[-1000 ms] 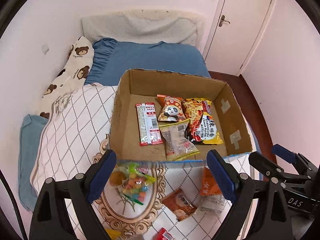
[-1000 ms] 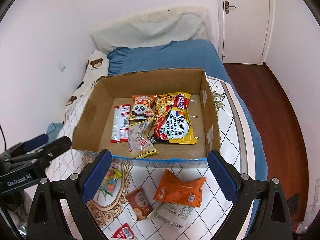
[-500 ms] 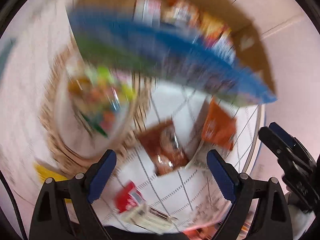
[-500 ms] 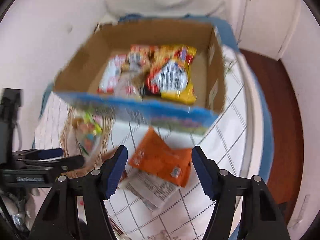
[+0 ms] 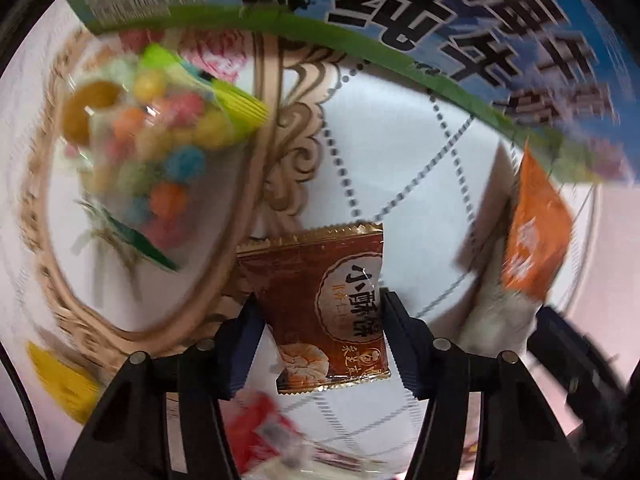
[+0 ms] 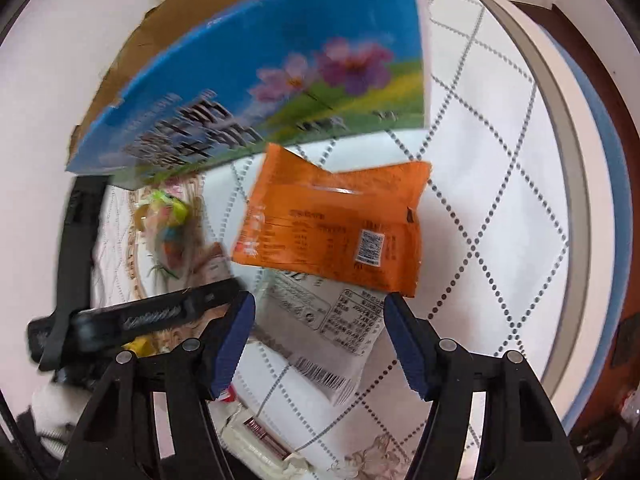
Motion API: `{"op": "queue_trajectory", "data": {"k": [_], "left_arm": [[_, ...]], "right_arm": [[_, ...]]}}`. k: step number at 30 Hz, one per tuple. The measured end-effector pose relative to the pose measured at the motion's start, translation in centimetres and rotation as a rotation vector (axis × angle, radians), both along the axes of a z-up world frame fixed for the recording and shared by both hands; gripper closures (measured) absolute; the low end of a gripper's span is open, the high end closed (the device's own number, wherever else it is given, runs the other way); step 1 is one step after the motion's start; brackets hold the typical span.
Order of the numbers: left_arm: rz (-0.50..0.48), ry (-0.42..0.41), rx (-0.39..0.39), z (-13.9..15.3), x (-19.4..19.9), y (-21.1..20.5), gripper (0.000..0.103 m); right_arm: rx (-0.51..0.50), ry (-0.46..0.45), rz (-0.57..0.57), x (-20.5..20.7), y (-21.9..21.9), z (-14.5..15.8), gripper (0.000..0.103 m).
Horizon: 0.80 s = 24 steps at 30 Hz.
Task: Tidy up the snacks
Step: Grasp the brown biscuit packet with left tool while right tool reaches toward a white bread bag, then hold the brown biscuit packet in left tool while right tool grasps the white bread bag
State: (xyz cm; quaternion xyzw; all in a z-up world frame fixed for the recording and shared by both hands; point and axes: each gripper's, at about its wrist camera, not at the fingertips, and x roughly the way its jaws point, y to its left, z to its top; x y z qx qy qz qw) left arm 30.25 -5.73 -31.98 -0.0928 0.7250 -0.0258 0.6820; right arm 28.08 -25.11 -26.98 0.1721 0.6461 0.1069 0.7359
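My left gripper [image 5: 318, 312] is open and low over the bed, its fingers on either side of a brown pastry packet [image 5: 324, 304]; I cannot tell whether they touch it. My right gripper [image 6: 318, 316] is open over a white packet [image 6: 320, 328] that lies partly under an orange packet [image 6: 332, 224]. The orange packet also shows in the left wrist view [image 5: 532, 236]. The cardboard box [image 6: 260, 88], with a blue printed front, stands just beyond; the box also fills the top of the left wrist view [image 5: 440, 16].
A clear bag of coloured candies [image 5: 152, 152] lies left of the brown packet. A red packet [image 5: 256, 440] and a yellow one [image 5: 60, 380] lie nearer. The left gripper's body [image 6: 132, 316] sits close to my right gripper. The bed edge [image 6: 576, 184] runs along the right.
Both grippers dropped from above the box to just over the quilt. The left closed in around the brown packet, the right around the white and orange packets. Both jaws narrowed.
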Motion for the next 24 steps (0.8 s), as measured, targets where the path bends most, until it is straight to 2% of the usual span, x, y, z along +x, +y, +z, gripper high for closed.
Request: {"op": "queue_trajectory", "data": {"k": [2, 5, 6, 7, 9, 10, 11, 16, 18, 21, 24], "left_arm": [[-0.038, -0.011, 0.039, -0.1, -0.4, -0.1, 0.046], [-0.049, -0.004, 0.055, -0.4, -0.9, 0.0, 0.046], [-0.049, -0.001, 0.055, -0.6, -1.1, 0.0, 0.046], [-0.049, 0.000, 0.052, -0.7, -1.3, 0.0, 0.046], [-0.049, -0.003, 0.046, -0.8, -1.4, -0.2, 0.046], [-0.044, -0.004, 0.044, -0.9, -1.5, 0.3, 0.046], [-0.039, -0.003, 0.039, -1.0, -1.6, 0.3, 0.046], [-0.028, -0.003, 0.027, -1.5, -2.5, 1.1, 0.046], [-0.019, -0.002, 0.021, -1.5, -2.8, 2.2, 0.046], [0.005, 0.003, 0.002, -1.6, -3.2, 5.1, 0.046], [0.016, 0.002, -0.001, -1.9, -3.5, 6.0, 0.047]], "right_arm": [[0.036, 0.025, -0.020, -0.7, 0.1, -1.1, 0.033], [0.181, 0.119, 0.012, -2.4, 1.5, -1.7, 0.033], [0.215, 0.119, 0.041, -3.0, 2.3, -1.2, 0.033], [0.198, 0.094, 0.074, -3.4, 2.9, -0.4, 0.033], [0.084, -0.005, 0.179, -3.7, 4.4, 1.5, 0.030], [0.015, -0.046, 0.227, -3.6, 5.2, 2.0, 0.022], [-0.043, -0.072, 0.264, -3.5, 5.8, 2.2, 0.021], [-0.227, -0.173, 0.612, -3.4, 10.9, 2.1, 0.021], [-0.298, -0.190, 0.750, -3.2, 12.5, 1.6, 0.021], [-0.374, -0.162, 0.879, -3.3, 14.6, 0.0, 0.021], [-0.408, -0.117, 0.916, -3.0, 15.1, -1.8, 0.021]]}}
